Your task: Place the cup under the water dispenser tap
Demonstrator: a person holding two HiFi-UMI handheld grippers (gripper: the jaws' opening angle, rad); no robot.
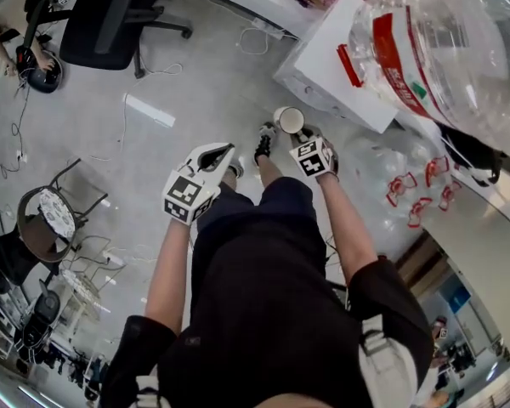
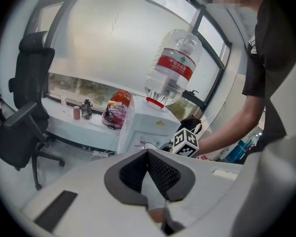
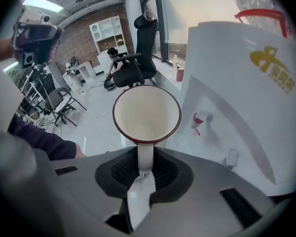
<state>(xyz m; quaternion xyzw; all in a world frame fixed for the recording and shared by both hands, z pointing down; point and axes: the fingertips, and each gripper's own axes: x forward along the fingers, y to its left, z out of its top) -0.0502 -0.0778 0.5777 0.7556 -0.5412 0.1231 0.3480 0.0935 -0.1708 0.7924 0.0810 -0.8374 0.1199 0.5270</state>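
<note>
**A:** What do your tongs look like?

**B:** My left tongs [image 2: 148, 153] and right tongs [image 3: 144, 157] are alike. Each has a smooth, pale grey-white shell and a dark grey hollow lined with black cross-ribbed pads [image 2: 163, 172]. There is a black slot [image 2: 55, 210] set into the shell.

**A:** Any markings?

**B:** Each one carries a marker cube [image 1: 187, 195], white with black square patterns.

**A:** And what are you wearing?

**B:** Behind the marker cube there are short black sleeves [image 1: 140, 347], a black top [image 1: 263, 313] and dark shorts [image 1: 272, 202]. Just past the cube is a black shoe [image 1: 263, 143] with white flecks.
</note>
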